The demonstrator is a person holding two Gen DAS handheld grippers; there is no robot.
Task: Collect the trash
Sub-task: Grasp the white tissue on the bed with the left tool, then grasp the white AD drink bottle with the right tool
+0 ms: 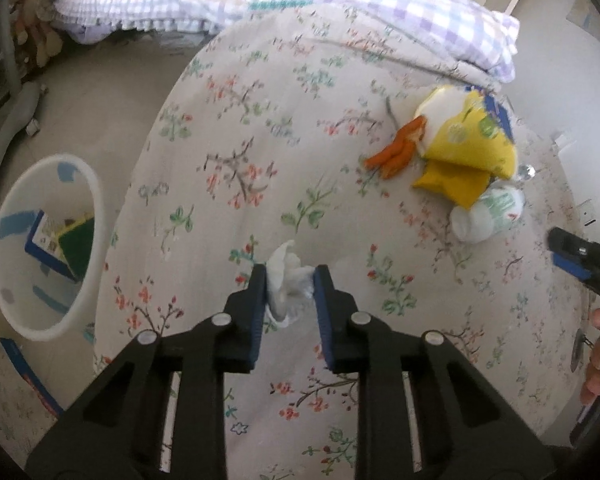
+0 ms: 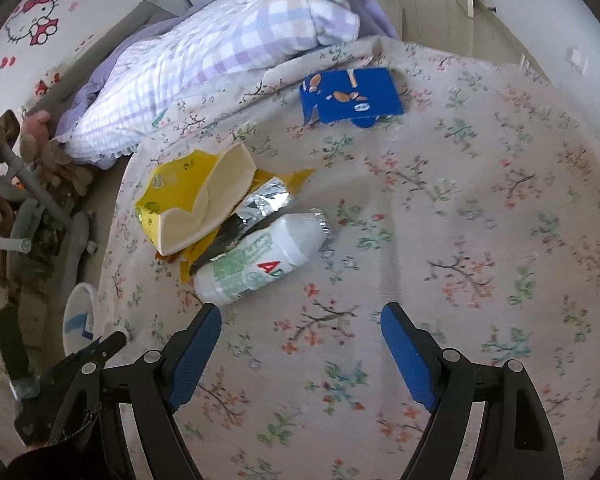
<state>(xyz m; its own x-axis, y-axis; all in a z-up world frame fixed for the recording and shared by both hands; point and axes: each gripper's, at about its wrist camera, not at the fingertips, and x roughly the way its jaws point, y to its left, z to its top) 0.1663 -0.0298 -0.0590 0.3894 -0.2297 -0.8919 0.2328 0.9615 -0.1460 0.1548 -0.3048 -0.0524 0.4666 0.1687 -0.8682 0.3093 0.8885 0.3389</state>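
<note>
Tissue point(image 1: 288, 286), white and crumpled, lies on the floral bedspread point(image 1: 300, 140) near the bed's edge, and the left gripper point(image 1: 290, 280) has its blue pads pressed against both sides of it, jaws drawn in narrow around the wad. No earlier view is on hand, so only the pinch itself can be vouched for. The grip looks light: soft paper can slip or tear, so a straight lift before any sideways swing seems wise, with a check that no bedspread cloth is caught in the pads. The white bin point(image 1: 48, 248) stands on the floor just off the bed's edge, to the left in the left wrist view, already holding a blue box and something green; the release should come well over its mouth, low enough that the tissue does not drift.

Farther along the bed, the right gripper point(image 2: 300, 316) hovers with jaws wide apart and nothing between them, just short of the white bottle point(image 2: 260, 260). Touching that bottle are a foil wrapper point(image 2: 266, 200) and a torn yellow carton point(image 2: 196, 204); a blue packet point(image 2: 350, 94) lies apart, near the checked pillow point(image 2: 220, 52).
</note>
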